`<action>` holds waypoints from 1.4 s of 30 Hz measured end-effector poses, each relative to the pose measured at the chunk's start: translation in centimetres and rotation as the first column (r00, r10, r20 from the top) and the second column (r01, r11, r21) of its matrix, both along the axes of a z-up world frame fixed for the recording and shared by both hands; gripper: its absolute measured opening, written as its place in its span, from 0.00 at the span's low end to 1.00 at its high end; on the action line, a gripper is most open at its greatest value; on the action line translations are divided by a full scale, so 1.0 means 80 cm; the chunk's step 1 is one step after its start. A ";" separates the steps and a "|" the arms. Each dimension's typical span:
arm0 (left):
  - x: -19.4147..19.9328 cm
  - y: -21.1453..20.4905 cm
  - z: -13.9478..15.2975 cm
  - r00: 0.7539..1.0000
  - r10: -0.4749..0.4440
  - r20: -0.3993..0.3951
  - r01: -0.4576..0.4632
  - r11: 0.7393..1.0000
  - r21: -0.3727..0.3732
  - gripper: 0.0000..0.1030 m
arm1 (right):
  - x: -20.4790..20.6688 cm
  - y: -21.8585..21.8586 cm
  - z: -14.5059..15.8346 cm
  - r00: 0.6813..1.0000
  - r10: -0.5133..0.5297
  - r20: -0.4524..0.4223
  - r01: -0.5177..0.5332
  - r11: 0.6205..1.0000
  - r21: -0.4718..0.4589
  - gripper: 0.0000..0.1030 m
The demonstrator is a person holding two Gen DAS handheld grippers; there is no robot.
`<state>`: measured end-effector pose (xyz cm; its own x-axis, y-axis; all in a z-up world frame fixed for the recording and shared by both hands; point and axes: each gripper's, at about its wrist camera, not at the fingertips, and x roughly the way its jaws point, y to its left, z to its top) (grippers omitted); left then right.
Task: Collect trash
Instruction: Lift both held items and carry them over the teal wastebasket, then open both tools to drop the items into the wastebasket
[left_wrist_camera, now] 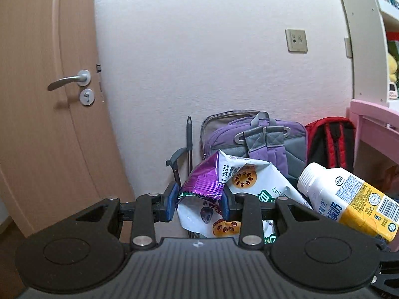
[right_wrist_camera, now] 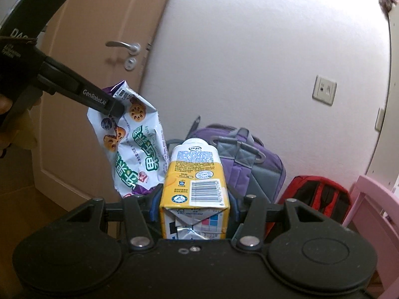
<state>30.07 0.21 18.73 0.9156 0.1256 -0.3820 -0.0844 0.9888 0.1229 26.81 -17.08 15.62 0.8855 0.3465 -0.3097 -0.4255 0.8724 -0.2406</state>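
Observation:
My left gripper is shut on a crumpled white and purple snack bag and holds it in the air. The bag also shows in the right wrist view, hanging from the left gripper at the upper left. My right gripper is shut on a yellow and white drink carton with a white cap, held with the cap pointing away. The carton also shows at the right of the left wrist view, beside the bag.
Ahead is a white wall with a socket. A wooden door is at the left. A purple backpack and a red backpack lean on the wall. A pink table and a white shelf are at the right.

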 end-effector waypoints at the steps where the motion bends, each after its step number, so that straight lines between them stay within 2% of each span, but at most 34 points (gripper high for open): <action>1: 0.011 -0.003 -0.004 1.000 0.001 -0.007 -0.001 1.000 0.005 0.33 | 0.011 0.000 -0.003 1.000 -0.003 -0.012 0.003 1.000 0.000 0.47; 9: 0.090 -0.022 -0.064 0.995 0.003 -0.103 0.001 1.000 0.030 0.33 | 0.095 0.002 -0.044 0.992 -0.036 -0.122 0.031 0.999 -0.039 0.47; 15: 0.130 -0.040 -0.109 0.982 -0.030 -0.187 0.043 0.997 0.067 0.33 | 0.139 0.010 -0.078 0.978 -0.056 -0.203 0.039 0.995 -0.088 0.48; 21: 0.150 -0.058 -0.146 0.963 -0.076 -0.258 0.102 0.991 0.087 0.33 | 0.161 0.011 -0.100 0.967 -0.069 -0.245 0.042 0.992 -0.115 0.49; 27: 0.158 -0.066 -0.168 0.943 -0.114 -0.313 0.141 0.988 0.066 0.35 | 0.167 0.010 -0.110 0.962 -0.083 -0.259 0.050 0.990 -0.129 0.49; 30: 0.160 -0.067 -0.173 0.938 -0.122 -0.326 0.141 0.989 0.038 0.38 | 0.171 0.008 -0.110 0.960 -0.091 -0.266 0.062 0.991 -0.115 0.49; 31: 0.160 -0.067 -0.174 0.937 -0.119 -0.329 0.138 0.990 0.033 0.42 | 0.171 0.007 -0.110 0.958 -0.093 -0.270 0.066 0.992 -0.107 0.49; 33: 0.160 -0.067 -0.175 0.936 -0.118 -0.332 0.133 0.991 0.025 0.53 | 0.169 0.004 -0.107 0.958 -0.093 -0.270 0.071 0.993 -0.090 0.49; 34: 0.158 -0.066 -0.174 0.937 -0.120 -0.329 0.133 0.991 0.018 0.63 | 0.167 0.002 -0.105 0.959 -0.092 -0.268 0.072 0.994 -0.084 0.49; 35: 0.155 -0.066 -0.173 0.939 -0.124 -0.321 0.135 0.991 0.014 0.67 | 0.164 0.001 -0.103 0.960 -0.090 -0.264 0.072 0.994 -0.078 0.49; 42: 0.128 -0.063 -0.155 0.940 -0.137 -0.312 0.140 0.990 -0.014 0.67 | 0.136 -0.013 -0.084 0.964 -0.080 -0.254 0.070 0.996 -0.047 0.50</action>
